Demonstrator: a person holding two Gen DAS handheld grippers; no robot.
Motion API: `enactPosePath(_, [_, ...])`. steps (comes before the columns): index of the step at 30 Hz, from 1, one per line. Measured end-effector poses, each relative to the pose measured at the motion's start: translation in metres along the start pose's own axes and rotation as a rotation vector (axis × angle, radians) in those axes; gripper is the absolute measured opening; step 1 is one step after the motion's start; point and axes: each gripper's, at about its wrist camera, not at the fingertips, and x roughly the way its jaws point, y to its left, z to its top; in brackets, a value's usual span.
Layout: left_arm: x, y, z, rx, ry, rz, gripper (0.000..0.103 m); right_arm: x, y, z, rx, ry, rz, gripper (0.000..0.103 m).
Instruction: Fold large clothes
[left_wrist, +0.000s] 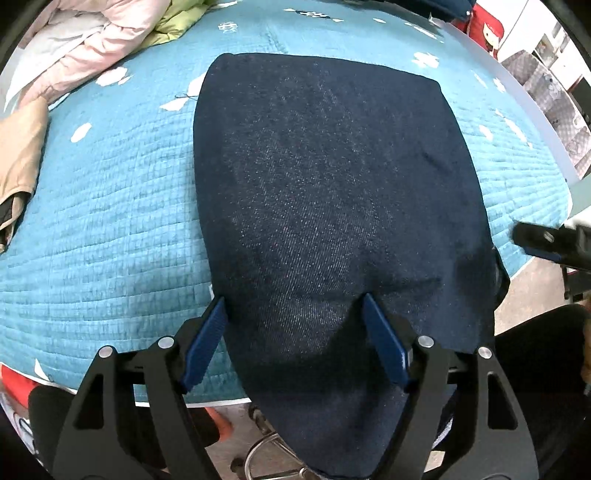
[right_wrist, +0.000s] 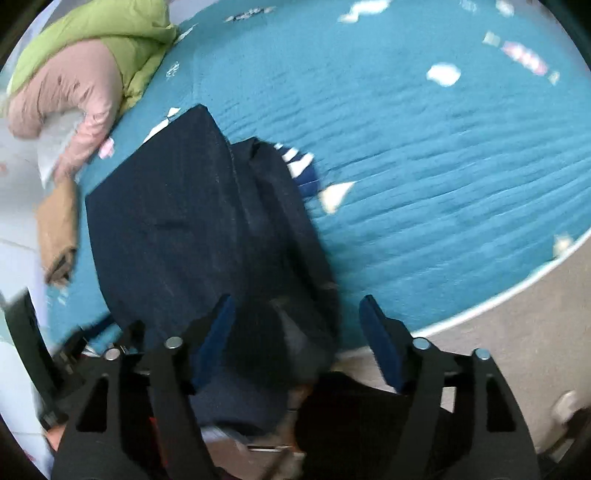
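A folded dark blue denim garment (left_wrist: 332, 206) lies on a teal quilted bedspread (left_wrist: 110, 229) printed with small white shapes, its near end hanging over the edge of the bed toward the floor. In the left wrist view the left gripper (left_wrist: 295, 332) points steeply down over that near end with its blue-padded jaws spread wide; the denim lies between and below them, and the pads do not press on it. At the right margin of the same view the tip of the right gripper (left_wrist: 546, 240) shows, just beside the garment's right edge. In the right wrist view (somewhat blurred) the right gripper (right_wrist: 297, 332) also stands wide open above the garment's near right corner, where the layers of denim (right_wrist: 192, 229) bunch up and droop over the bed's white-piped edge; the left pad sits over the cloth, the right pad over bare bedspread (right_wrist: 443, 184), and nothing is clamped. Well apart from the denim, at the far left of the bed, lies a heap of other clothes: a pink padded jacket (left_wrist: 92, 40), a lime green garment (right_wrist: 99, 33) and a tan piece (left_wrist: 18, 155) nearer the edge. Pale floor (right_wrist: 517, 314) shows beyond the bed's rim
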Motion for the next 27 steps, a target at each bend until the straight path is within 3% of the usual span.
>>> enactPosePath(2, [-0.002,-0.003,0.0,0.006,0.001,0.011,0.075,0.011,-0.009,0.008,0.061,0.004,0.043,0.079])
enactPosePath(6, [0.003,-0.01,0.003,0.007,0.011,0.024,0.074,0.028,-0.016,0.009,0.09,0.092,0.143,0.08])
enactPosePath(14, [0.008,-0.02,0.008,0.003,0.024,0.066,0.074,0.03,-0.011,0.007,0.073,0.102,0.245,0.091])
enactPosePath(16, [0.009,-0.021,0.009,0.001,0.025,0.07,0.074,0.035,-0.004,0.008,0.025,0.106,0.19,0.091])
enactPosePath(20, [0.011,-0.027,0.008,0.003,0.016,0.106,0.074,0.059,0.031,0.002,-0.165,0.104,-0.044,0.096])
enactPosePath(21, [0.011,-0.029,0.007,0.008,0.011,0.118,0.074,0.058,0.035,0.001,-0.172,0.094,-0.065,0.096])
enactPosePath(22, [0.01,-0.03,0.006,0.007,0.004,0.122,0.074,0.054,0.038,0.001,-0.176,0.084,-0.066,0.093])
enactPosePath(25, [0.007,-0.018,0.003,-0.032,-0.019,0.064,0.074,0.029,0.039,-0.004,-0.161,0.04,-0.011,0.068])
enactPosePath(27, [0.008,-0.014,0.003,-0.033,-0.018,0.047,0.074,0.019,0.044,-0.008,-0.18,0.017,0.061,0.066])
